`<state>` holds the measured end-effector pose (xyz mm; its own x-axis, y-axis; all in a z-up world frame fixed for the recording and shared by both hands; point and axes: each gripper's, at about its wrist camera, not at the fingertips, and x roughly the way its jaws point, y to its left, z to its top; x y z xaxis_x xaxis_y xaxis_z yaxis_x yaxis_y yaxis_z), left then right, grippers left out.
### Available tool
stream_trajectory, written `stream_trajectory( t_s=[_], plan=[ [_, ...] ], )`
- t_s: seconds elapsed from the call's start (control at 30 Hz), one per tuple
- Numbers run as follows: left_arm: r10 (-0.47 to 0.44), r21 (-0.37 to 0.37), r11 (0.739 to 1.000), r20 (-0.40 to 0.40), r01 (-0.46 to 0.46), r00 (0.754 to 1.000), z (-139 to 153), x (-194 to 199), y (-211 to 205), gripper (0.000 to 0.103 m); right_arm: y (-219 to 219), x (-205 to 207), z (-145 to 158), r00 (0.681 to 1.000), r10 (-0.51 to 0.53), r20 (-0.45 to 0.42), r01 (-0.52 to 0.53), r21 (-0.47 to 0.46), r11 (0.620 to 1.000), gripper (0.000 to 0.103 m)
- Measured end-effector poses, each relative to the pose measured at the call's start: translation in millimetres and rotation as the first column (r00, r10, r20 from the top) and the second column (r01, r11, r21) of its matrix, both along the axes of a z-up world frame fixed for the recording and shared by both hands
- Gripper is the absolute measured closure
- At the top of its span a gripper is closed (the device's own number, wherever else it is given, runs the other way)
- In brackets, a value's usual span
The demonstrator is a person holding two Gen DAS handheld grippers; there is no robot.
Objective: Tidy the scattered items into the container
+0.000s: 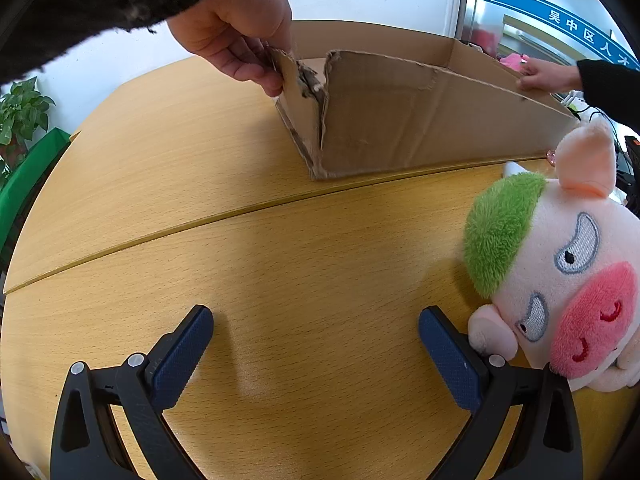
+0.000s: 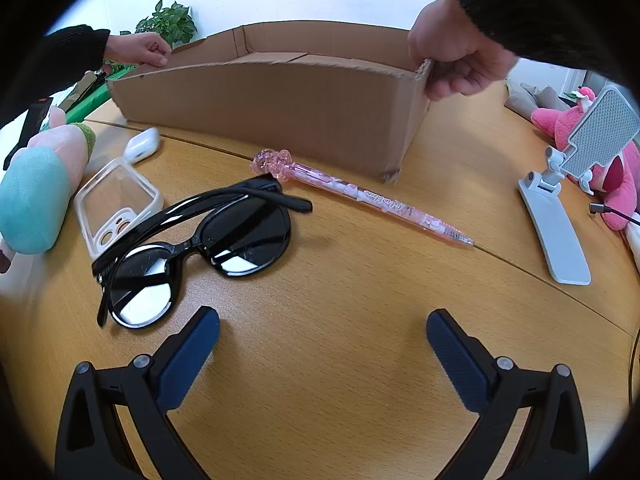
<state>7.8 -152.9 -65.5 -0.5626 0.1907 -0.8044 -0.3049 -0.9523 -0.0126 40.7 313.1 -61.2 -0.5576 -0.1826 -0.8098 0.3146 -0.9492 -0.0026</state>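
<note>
On the far tabletop (image 2: pixel 340 320), two hands (image 2: pixel 456 60) gripped the cardboard box (image 2: pixel 272 112); both my claws, left (image 1: pixel 316 344) and right (image 2: pixel 323 346), gaped empty near the sunglasses (image 2: pixel 192 248).

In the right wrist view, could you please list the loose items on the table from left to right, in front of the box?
Plush pig → clear phone case → black sunglasses → pink pen → white phone stand. I left out the white earbud case, which sits above the phone case.

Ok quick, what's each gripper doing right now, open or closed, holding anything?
Left gripper: open, empty, beside the plush pig.
Right gripper: open, empty, near the sunglasses.
</note>
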Motion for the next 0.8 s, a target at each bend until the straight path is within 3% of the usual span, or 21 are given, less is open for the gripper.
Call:
stream_trajectory(
  t_s=[0.67,0.8],
  plan=[
    [-0.011,0.001,1.0,0.0,0.011,1.0,-0.7,-0.2,0.8,0.0,0.3,-1.3,-1.7,1.0,-0.027,0.0,0.027,0.0,1.0,0.0],
    [0.028,0.001,1.0,0.0,-0.028,1.0,-1.1,0.7,2.3,0.0,0.3,-1.4,-2.0,0.999,-0.032,-0.001,0.032,0.0,0.999,0.0]
  ],
)
